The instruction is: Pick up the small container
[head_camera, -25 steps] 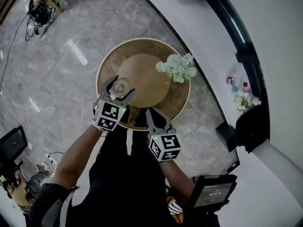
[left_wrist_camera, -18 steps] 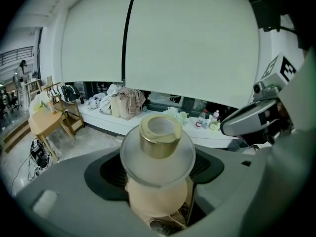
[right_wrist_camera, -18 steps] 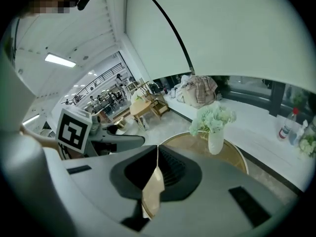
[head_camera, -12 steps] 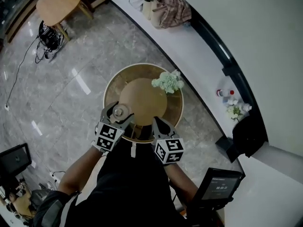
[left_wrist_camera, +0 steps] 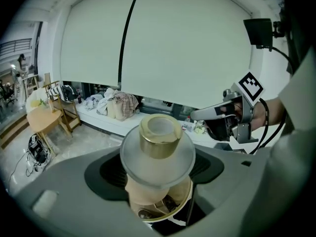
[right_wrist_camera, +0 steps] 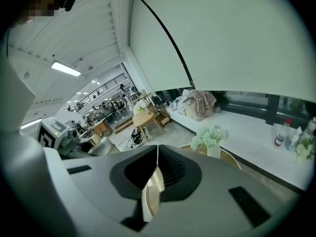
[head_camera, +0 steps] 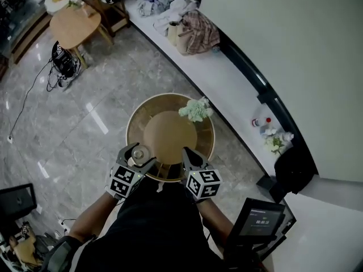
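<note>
Small container (left_wrist_camera: 158, 149) clamped in the left hand-held gripper (head_camera: 139, 152)
Over the table's (head_camera: 170, 137) near-left edge, its jaws grip the gold-capped container; just right, the right hand-held gripper (head_camera: 186, 152) is pressed shut, empty. Flowers (head_camera: 195, 110) stand at the table's far side.

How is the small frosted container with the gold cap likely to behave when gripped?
The small container looks like smooth frosted glass, so it is probably slippery and breakable. Its rounded body below the gold cap may tilt in the grip.
</note>
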A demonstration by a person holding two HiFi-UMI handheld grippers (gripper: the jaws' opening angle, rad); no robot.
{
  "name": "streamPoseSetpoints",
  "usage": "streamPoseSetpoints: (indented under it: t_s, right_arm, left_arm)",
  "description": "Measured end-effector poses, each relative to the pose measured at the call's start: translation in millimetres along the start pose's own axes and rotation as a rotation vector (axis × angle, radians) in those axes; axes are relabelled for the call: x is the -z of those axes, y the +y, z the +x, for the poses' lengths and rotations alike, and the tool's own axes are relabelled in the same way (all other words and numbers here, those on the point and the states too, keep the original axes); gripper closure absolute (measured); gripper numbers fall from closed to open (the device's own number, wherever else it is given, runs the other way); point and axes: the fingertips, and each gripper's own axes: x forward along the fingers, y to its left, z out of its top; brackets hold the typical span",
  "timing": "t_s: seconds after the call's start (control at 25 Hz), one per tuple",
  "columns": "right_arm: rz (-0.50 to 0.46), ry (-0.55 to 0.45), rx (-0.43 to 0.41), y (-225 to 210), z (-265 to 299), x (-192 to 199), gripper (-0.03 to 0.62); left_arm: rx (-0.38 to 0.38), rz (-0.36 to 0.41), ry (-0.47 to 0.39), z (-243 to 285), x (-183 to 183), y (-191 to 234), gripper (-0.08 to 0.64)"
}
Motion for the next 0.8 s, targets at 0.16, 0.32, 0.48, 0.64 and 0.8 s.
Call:
streamPoseSetpoints:
  t_s: [0.16, 0.32, 0.48, 0.64, 0.8]
  right_arm:
    - [0.025, -0.009, -0.023, 17.7, -8.6, -2.5, 0.584]
    - [-0.034, -0.027, -0.026, 33.8, -20.1, -8.3, 0.584]
    - [-0.119, -0.066, -0.046, 52.3, -27.8, -17.1, 0.584]
    - [-0.144, -0.131, -0.043, 52.9, -35.3, -34.6, 0.584]
    - [-0.161, -0.164, -0.025, 51.9, -39.8, -41.6, 0.584]
  left_arm:
    - [0.017, -0.001, 0.008, -16.0, 7.5, -10.2, 0.218]
    - [0.019, 0.004, -0.010, -32.5, -0.3, -15.9, 0.218]
    - [0.033, 0.025, -0.030, -50.7, -8.4, -20.1, 0.218]
    - [0.049, 0.064, -0.054, -58.9, -25.3, -26.8, 0.218]
    - [0.068, 0.088, -0.087, -67.2, -41.6, -35.1, 0.218]
